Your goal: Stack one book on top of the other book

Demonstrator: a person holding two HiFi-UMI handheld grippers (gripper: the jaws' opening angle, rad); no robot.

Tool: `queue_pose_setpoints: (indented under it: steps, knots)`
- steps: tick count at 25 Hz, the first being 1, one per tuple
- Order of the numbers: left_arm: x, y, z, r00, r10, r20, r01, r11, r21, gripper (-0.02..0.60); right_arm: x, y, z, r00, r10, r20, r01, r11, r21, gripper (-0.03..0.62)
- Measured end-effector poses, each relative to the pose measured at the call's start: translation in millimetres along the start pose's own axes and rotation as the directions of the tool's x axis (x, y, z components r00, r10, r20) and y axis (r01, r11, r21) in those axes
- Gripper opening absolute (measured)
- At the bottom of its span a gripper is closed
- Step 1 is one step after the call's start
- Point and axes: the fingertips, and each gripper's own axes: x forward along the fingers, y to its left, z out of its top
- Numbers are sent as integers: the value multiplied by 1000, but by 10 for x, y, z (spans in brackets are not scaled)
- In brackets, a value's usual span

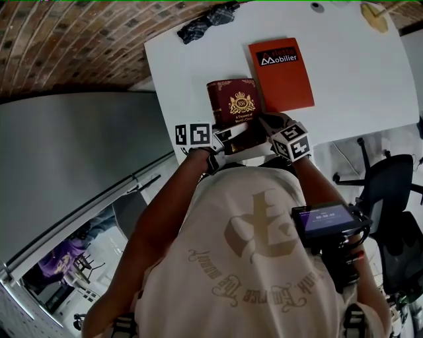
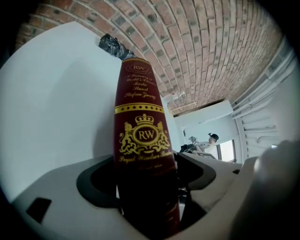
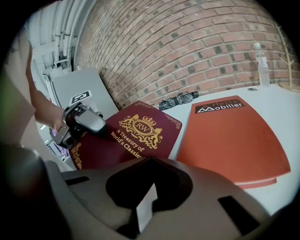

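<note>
A maroon book (image 1: 231, 101) with a gold crest lies on the white table (image 1: 357, 79), its right edge beside an orange book (image 1: 281, 73) that lies flat. My left gripper (image 1: 223, 140) is shut on the maroon book's near-left part; in the left gripper view the book (image 2: 141, 140) stands edge-on between the jaws of the left gripper (image 2: 147, 176). My right gripper (image 1: 269, 129) hovers at the book's near-right corner. In the right gripper view the jaws of the right gripper (image 3: 149, 161) meet, with the maroon book (image 3: 136, 133) and orange book (image 3: 229, 136) just beyond them.
A black crumpled object (image 1: 208, 21) lies at the table's far left corner. A clear bottle (image 3: 263, 58) and a wooden piece (image 1: 375, 16) stand at the far right. A brick wall lies beyond the table, and a black office chair (image 1: 386, 181) is at my right.
</note>
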Motion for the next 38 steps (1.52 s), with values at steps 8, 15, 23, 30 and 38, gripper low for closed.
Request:
queue_pose_setpoints:
  steps: [8, 15, 23, 30, 38]
  knots:
    - [-21, 136, 57, 995, 100, -27, -101, 994, -30, 315, -23, -2, 8, 1000, 15, 12, -15, 1000, 16, 21]
    - [-17, 179, 27, 993, 112, -38, -114, 991, -67, 242, -50, 7, 14, 1000, 19, 5, -20, 1000, 5, 21]
    - [-58, 214, 52, 993, 115, -6, -116, 990, -82, 236, -4, 42, 33, 1000, 26, -3, -26, 1000, -1, 21]
    - [-124, 180, 44, 993, 95, 72, -87, 990, -109, 236, -57, 70, 91, 999, 31, 15, -30, 999, -44, 21]
    - [-305, 175, 17, 974, 80, 212, -43, 983, -178, 236, -200, 123, 301, 996, 73, 59, -69, 995, -78, 21]
